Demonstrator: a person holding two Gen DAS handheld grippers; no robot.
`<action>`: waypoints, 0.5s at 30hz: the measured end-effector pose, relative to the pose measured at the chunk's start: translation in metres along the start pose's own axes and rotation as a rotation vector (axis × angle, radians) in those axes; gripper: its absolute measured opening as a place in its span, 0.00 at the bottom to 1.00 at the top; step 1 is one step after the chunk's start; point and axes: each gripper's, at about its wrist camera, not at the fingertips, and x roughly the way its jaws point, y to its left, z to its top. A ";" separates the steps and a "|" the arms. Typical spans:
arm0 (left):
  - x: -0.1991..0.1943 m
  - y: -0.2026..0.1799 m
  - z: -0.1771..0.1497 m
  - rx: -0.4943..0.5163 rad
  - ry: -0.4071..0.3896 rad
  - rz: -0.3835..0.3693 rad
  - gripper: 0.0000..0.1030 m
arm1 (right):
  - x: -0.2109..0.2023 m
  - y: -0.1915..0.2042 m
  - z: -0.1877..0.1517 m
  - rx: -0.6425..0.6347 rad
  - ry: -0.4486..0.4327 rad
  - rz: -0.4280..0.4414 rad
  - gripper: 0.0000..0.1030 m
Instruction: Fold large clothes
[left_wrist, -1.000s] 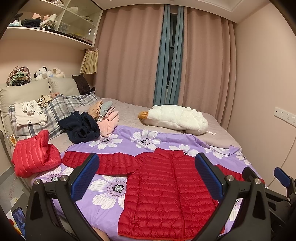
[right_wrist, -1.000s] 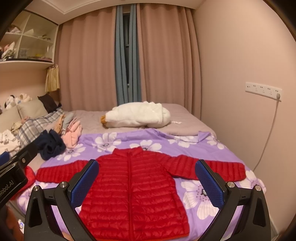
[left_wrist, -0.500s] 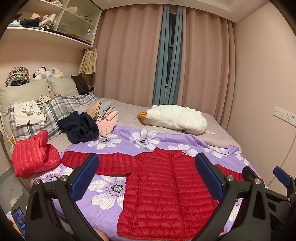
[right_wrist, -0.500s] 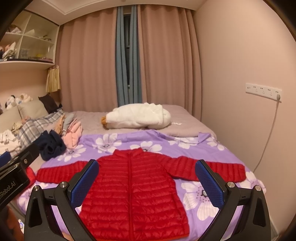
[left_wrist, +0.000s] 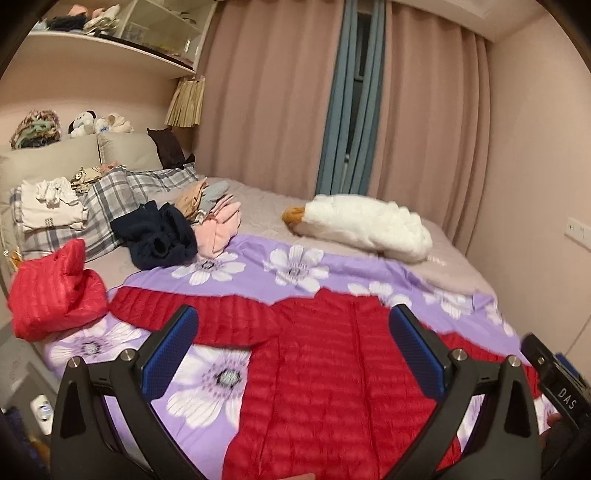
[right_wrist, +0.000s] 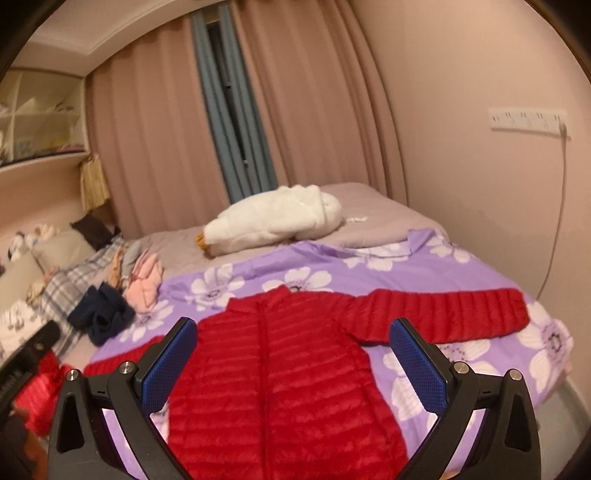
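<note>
red jacket (left_wrist: 332, 387) is lying flat and front up on the purple sheet (left_wrist: 295, 266) on the bed, sleeves spread out. left gripper (left_wrist: 295, 354) and right gripper (right_wrist: 293, 362) are hovering above it, jaws wide apart and holding nothing. looking light, puffy, soft and a bit slippery; likely best pinching a sleeve cuff (right_wrist: 509, 310) or hem edge, not the padded middle.

The puffer jacket (left_wrist: 332, 369) lay flat on the floral sheet (left_wrist: 295, 266), sleeves spread to both sides. Behind the jacket lay a plush goose (left_wrist: 362, 225); to its left, a folded puffer jacket (left_wrist: 51, 291) and a clothes pile (left_wrist: 177, 229).
</note>
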 end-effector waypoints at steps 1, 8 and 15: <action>0.008 0.004 -0.001 -0.012 -0.004 0.001 1.00 | 0.009 -0.009 -0.001 0.005 -0.004 -0.014 1.00; 0.070 0.055 -0.015 -0.133 0.003 0.101 0.99 | 0.071 -0.111 -0.002 0.091 0.065 -0.201 1.00; 0.123 0.088 -0.038 -0.156 0.044 0.210 0.99 | 0.117 -0.282 -0.017 0.418 0.194 -0.468 1.00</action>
